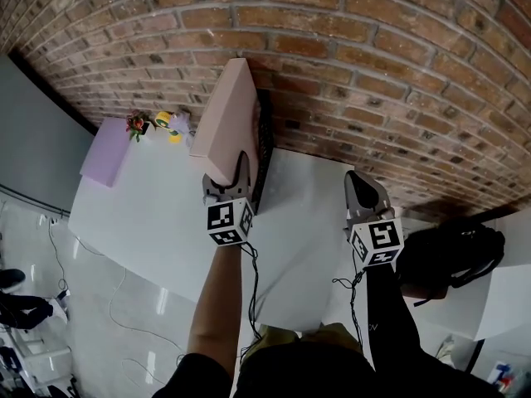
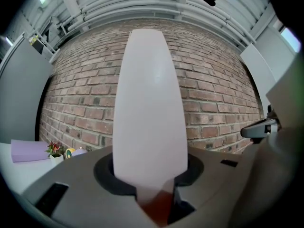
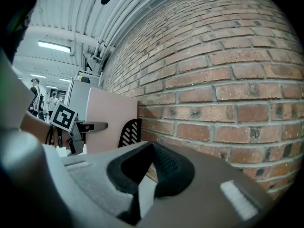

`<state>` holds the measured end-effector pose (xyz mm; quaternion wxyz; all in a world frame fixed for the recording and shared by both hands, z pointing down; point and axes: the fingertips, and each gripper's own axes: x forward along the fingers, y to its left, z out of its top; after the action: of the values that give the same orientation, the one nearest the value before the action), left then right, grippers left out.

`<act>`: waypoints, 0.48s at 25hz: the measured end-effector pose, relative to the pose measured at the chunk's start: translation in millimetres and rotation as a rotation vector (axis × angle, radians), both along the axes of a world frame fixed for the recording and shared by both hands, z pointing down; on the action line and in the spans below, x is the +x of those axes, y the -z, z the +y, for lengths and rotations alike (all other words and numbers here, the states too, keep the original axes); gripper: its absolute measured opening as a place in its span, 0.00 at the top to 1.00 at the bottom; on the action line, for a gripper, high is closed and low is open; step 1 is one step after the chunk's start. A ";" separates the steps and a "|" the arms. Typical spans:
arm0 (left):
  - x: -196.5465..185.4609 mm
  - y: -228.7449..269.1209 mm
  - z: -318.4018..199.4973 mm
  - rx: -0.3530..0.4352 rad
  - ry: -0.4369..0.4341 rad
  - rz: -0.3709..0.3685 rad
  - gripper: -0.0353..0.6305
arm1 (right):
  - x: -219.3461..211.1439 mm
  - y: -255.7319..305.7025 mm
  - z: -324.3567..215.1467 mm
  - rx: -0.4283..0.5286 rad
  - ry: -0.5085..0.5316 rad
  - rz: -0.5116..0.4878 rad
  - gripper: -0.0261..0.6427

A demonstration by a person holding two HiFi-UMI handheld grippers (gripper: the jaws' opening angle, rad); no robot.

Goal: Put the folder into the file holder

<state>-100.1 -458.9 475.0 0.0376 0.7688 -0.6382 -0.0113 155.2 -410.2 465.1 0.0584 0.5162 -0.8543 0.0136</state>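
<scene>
While folder (image 1: pixel 224 123) half-hides file holder (image 1: pixel 264 143) | left hand-held gripper (image 1: pixel 228 177) clamps folder | right hand-held gripper (image 1: pixel 358 181) apparently closed

No words, numbers or brand names can be read anywhere. The only printed signs are black-and-white square markers, coded patterns and not lettering: they stand on the cube of the left gripper (image 1: pixel 236 168) and the cube of the right gripper (image 1: pixel 362 185), in the head view.
</scene>
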 end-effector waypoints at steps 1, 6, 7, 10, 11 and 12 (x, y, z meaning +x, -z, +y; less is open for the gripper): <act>0.4 -1.2 0.1 -0.001 -0.002 -0.002 0.71 | 0.3 -0.8 0.6 -0.002 -0.002 0.001 0.96; 2.4 -6.9 1.2 -0.010 -0.007 -0.011 0.71 | 2.9 -4.1 3.2 -0.003 -0.015 0.001 0.96; 2.9 -8.4 1.3 -0.012 -0.009 -0.014 0.71 | 2.6 -4.2 3.6 -0.002 -0.016 0.000 0.96; 3.4 -12.6 1.1 -0.018 -0.015 -0.024 0.71 | 0.7 -5.5 3.6 -0.004 -0.016 0.002 0.96; 3.4 -13.7 1.0 -0.019 -0.017 -0.026 0.71 | 0.5 -5.8 3.7 -0.005 -0.017 0.002 0.96; 3.4 -14.8 1.0 -0.020 -0.019 -0.028 0.71 | 0.3 -6.2 3.7 -0.006 -0.018 0.003 0.96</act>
<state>-96.7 -457.8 489.8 0.0367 0.7746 -0.6313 0.0062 155.6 -406.6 471.3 0.0611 0.5239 -0.8495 0.0160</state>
